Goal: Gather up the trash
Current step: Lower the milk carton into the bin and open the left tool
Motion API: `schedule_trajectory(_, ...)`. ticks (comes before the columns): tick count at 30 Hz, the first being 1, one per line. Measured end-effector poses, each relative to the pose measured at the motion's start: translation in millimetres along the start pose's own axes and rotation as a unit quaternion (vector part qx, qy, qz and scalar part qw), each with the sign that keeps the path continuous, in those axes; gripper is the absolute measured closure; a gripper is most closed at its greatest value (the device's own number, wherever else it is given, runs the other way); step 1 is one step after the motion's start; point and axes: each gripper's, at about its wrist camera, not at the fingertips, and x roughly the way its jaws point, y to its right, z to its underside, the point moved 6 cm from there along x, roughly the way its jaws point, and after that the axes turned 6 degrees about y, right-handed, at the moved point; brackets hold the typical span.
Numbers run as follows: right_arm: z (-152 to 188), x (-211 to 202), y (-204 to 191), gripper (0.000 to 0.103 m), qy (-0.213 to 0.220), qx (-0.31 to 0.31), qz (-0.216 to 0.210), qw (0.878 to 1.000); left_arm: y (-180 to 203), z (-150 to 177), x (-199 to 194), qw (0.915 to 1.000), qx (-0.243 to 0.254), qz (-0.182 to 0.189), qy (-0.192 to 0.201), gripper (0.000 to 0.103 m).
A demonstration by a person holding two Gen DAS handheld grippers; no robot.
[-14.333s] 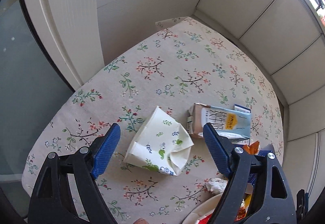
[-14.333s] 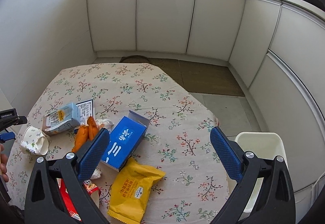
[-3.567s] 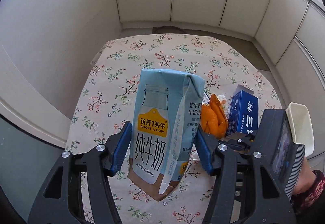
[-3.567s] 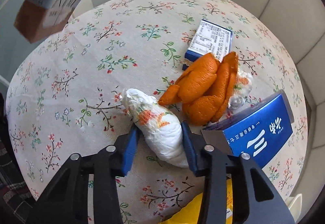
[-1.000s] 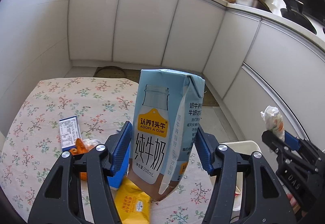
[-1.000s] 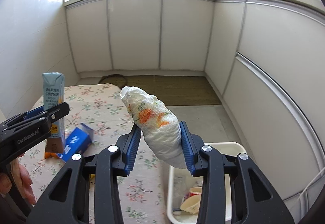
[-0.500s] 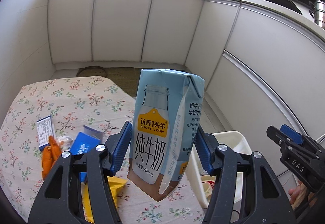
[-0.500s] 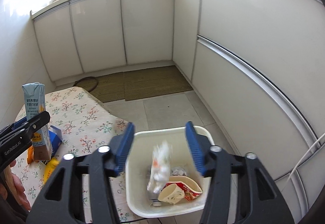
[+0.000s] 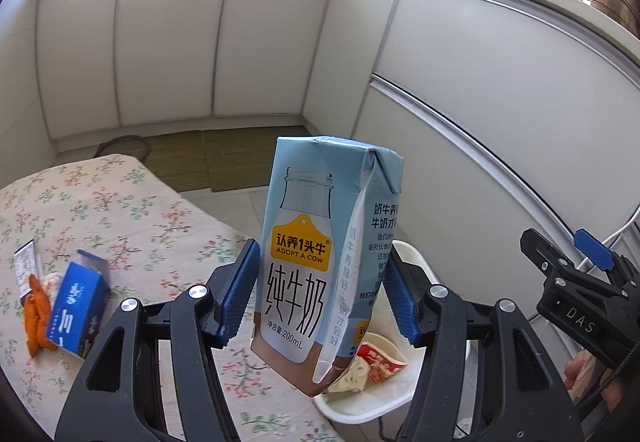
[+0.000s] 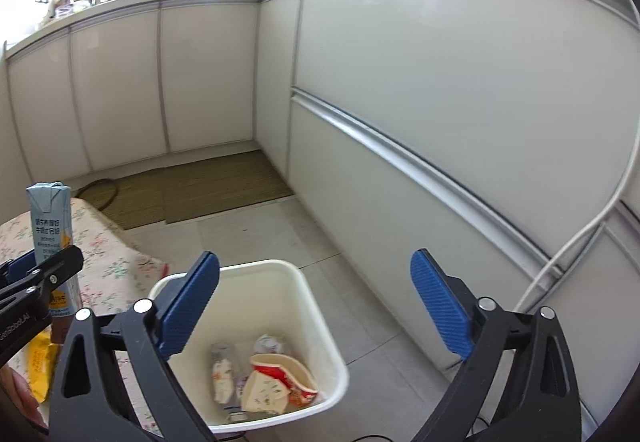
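Left gripper (image 9: 320,294) fingers clamped on upright milk carton (image 9: 320,262), right gripper (image 10: 316,306) fingers opening, nothing between, above white bin (image 10: 296,282) holding trash

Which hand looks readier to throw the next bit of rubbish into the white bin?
Left: the left gripper is clamped on the milk carton near the bin; the right gripper, jaws opening, holds nothing.

Paper, plastic and cloth in a glossy kitchen

The milk carton (image 9: 320,262) is smooth printed paperboard; the bin (image 10: 276,290) is smooth white plastic; the tablecloth (image 9: 120,209) is matt floral cloth; the cabinet doors (image 10: 440,81) are glossy; the floor mat (image 10: 208,185) looks coarsely woven.
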Motion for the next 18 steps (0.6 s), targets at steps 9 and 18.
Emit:
schedule_trajectory(9, 2.8, 5.1, 36.6, 0.007, -0.009, 0.027, 0.044, 0.999, 35.6, -4.3, 15.2, 0.9989, -0.01, 0.044, -0.014, 0.045)
schedule_trajectory(18, 5.1, 8.4, 52.3, 0.007, -0.017, 0.038, 0.062, 0.997, 56.8, -6.0, 34.4, 0.9978, -0.004, 0.051, -0.041, 0.031)
